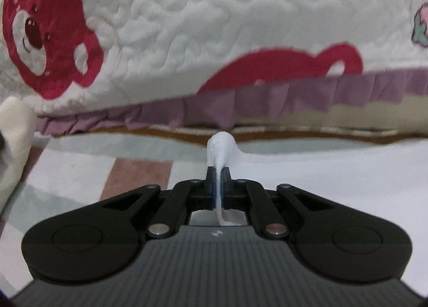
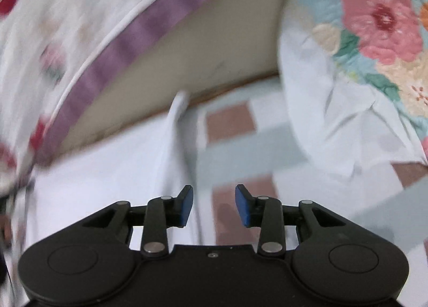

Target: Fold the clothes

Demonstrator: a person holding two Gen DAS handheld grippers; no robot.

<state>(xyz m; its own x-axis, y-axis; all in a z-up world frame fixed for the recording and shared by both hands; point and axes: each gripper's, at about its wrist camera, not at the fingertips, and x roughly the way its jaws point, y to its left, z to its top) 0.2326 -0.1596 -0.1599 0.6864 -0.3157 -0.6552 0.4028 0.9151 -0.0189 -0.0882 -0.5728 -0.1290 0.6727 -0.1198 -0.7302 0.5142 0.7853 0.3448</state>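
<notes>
One white garment (image 1: 307, 173) fold is pinched between the left gripper's (image 1: 218, 173) jaws.

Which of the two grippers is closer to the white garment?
Left. The left gripper is clamped on a pinch of the white garment; the right gripper hangs open just beside its edge, gripping nothing.

Lighting is soft, even and indoor, slightly cool; no glare and no hard shadows appear. Both fisheye views bow straight lines and darken at the lower corners. The left wrist view is fairly sharp on the left gripper (image 1: 218, 173), with mild blur on the quilt (image 1: 187, 26). The right wrist view shows strong motion smear, worst at the left edge; the purple frill (image 2: 120, 47) is streaked.
</notes>
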